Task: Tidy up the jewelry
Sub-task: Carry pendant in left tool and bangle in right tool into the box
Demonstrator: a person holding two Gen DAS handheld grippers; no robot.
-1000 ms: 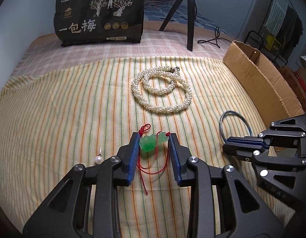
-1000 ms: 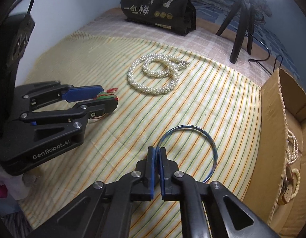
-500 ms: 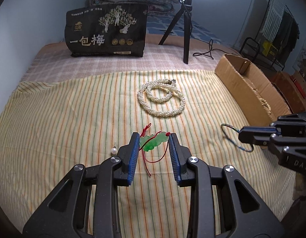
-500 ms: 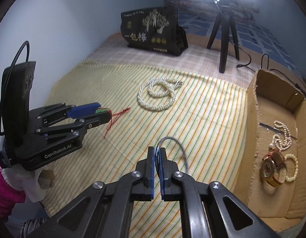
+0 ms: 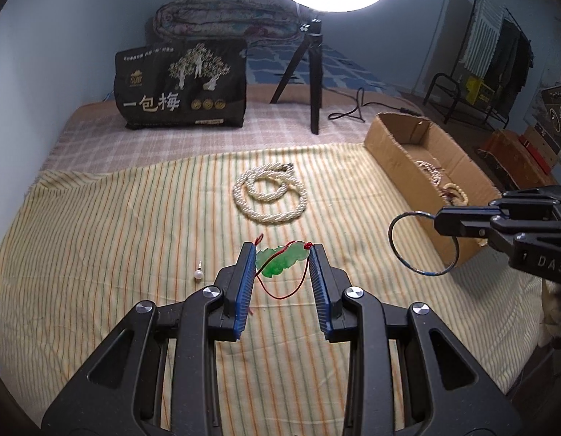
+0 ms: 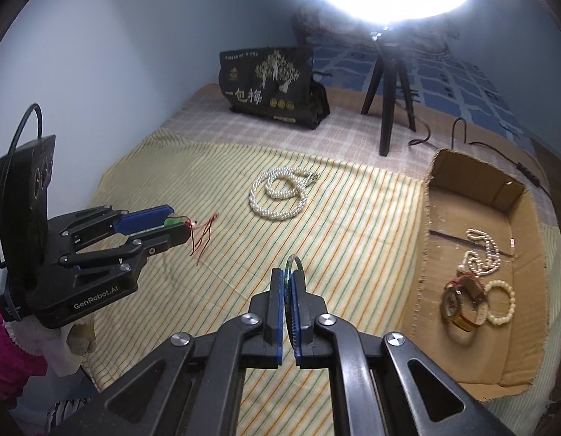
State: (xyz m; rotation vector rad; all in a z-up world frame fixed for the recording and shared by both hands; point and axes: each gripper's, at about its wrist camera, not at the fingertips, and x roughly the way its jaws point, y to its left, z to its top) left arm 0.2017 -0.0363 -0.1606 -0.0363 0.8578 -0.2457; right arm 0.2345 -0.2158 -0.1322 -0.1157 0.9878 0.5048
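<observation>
The left gripper (image 5: 282,254) is clenched on a green carved jade pendant (image 5: 278,259), its blue-padded fingers (image 5: 244,283) pressing the stone from both sides while the thin red cord (image 5: 287,290) loops below. From the right wrist view the same pendant (image 6: 174,221) sits between the tips, lifted above the yellow striped cloth (image 5: 98,236), the cord dangling free.

The right gripper (image 6: 288,283) is closed tight on a thin dark blue metal bangle (image 5: 422,243), which stands edge-on in its own camera (image 6: 293,261) and hangs in the air near the wall of the open brown cardboard box (image 6: 425,254).

Inside the box lie a white pearl strand (image 6: 482,254), a gold wristwatch (image 6: 460,301) and a cream beaded bracelet (image 6: 502,303), close together.

On the cloth rest a coiled twisted white pearl necklace (image 5: 269,198) and, well apart from it, a single pearl stud earring (image 5: 198,272) just left of the left gripper.

A black printed bag (image 5: 182,87) and a ring light tripod (image 5: 309,69) stand behind.
</observation>
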